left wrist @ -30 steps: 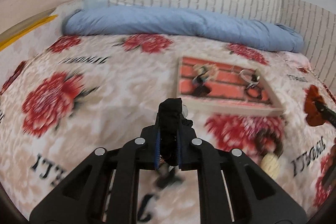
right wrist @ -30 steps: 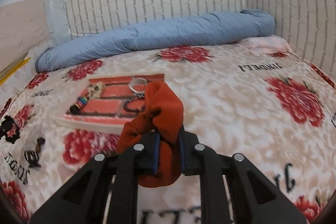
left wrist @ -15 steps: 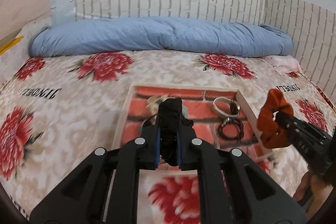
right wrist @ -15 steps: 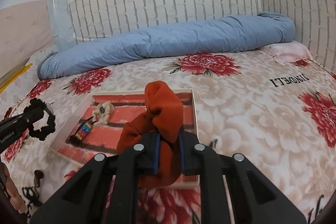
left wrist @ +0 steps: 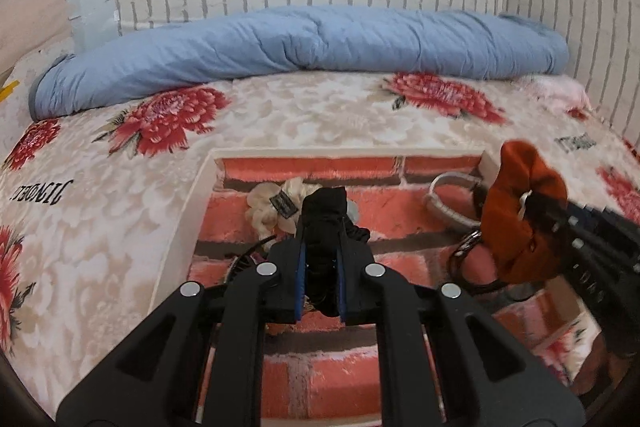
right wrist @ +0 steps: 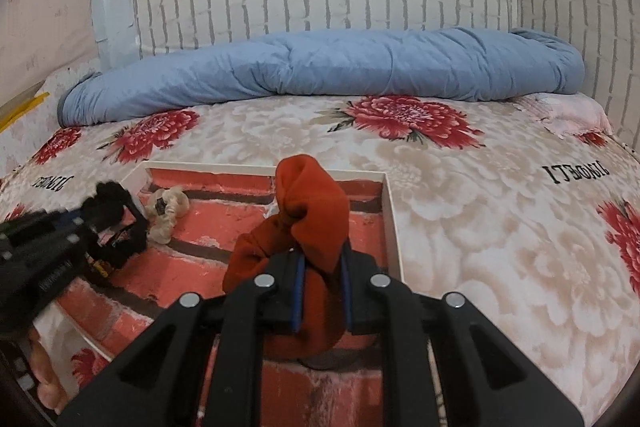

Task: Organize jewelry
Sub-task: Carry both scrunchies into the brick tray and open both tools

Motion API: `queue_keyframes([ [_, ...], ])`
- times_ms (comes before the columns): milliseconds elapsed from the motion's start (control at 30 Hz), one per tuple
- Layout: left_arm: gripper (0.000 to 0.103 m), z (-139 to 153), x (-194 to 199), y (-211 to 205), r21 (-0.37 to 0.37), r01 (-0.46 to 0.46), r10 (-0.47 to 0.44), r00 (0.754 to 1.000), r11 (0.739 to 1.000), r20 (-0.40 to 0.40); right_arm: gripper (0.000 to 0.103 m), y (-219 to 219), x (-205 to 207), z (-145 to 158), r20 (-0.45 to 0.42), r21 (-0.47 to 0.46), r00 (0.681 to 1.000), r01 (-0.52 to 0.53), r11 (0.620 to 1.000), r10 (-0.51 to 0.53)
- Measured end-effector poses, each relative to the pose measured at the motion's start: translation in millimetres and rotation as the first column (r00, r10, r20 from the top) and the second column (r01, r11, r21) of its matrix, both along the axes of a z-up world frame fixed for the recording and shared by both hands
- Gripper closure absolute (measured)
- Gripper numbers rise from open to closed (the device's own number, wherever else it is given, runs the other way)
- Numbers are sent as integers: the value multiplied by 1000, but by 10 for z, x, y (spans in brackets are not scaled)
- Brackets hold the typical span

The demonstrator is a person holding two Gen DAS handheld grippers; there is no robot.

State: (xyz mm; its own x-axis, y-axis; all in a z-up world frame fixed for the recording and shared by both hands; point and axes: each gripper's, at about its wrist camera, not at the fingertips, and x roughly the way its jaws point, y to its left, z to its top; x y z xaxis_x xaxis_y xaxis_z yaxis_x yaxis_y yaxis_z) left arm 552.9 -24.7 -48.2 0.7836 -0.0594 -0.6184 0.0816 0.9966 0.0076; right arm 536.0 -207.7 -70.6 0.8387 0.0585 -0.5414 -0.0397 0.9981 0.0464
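1. Delivery step, by my reading: left claw [left wrist: 320,267] is clenched on a black fabric scrunchie [left wrist: 324,205], hanging over the shallow white-rimmed tray with a red brick-pattern floor [left wrist: 188,207] on the floral bed.
2. Right claw [right wrist: 322,277] grips a rust-orange fabric scrunchie [right wrist: 310,211] above the tray's right part.
3. A cream scrunchie [left wrist: 266,205] and a silver bangle [left wrist: 444,205] lie inside.
4. Next, likely: lower each load onto bare floor, then release.

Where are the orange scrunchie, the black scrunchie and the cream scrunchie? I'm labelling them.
orange scrunchie [right wrist: 310,205], right wrist view, bunched top above the pads.
black scrunchie [left wrist: 324,205], left wrist view, top fold.
cream scrunchie [left wrist: 266,207], left wrist view, left ruffle.
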Motion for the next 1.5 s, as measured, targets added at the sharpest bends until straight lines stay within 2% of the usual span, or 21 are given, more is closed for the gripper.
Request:
queue_keyframes([
  [167,93,-83,223,46,-44,-6,5,1000,999,-27,88,42,103,-73,-7,-37,1000,8,999,-8],
  [400,93,-195,390,-68,-7,9,-9,999,1000,-43,88,-36,268,-191,-36,-21,999,31,999,-31],
  [533,93,-192,385,-51,-16,7,-8,999,1000,-42,88,-34,300,-222,-46,-27,998,33,999,-35],
  [667,91,-208,390,-65,11,3,-2,999,1000,-43,87,-36,330,-247,-69,-36,997,27,999,-29],
  [867,88,-316,447,-79,20,1,1,993,1000,-118,87,-39,361,-284,-98,-39,995,24,999,-28],
  [1500,83,-392,463,-8,34,-12,18,986,999,-164,85,-30,359,-314,-134,-36,991,12,999,-17],
])
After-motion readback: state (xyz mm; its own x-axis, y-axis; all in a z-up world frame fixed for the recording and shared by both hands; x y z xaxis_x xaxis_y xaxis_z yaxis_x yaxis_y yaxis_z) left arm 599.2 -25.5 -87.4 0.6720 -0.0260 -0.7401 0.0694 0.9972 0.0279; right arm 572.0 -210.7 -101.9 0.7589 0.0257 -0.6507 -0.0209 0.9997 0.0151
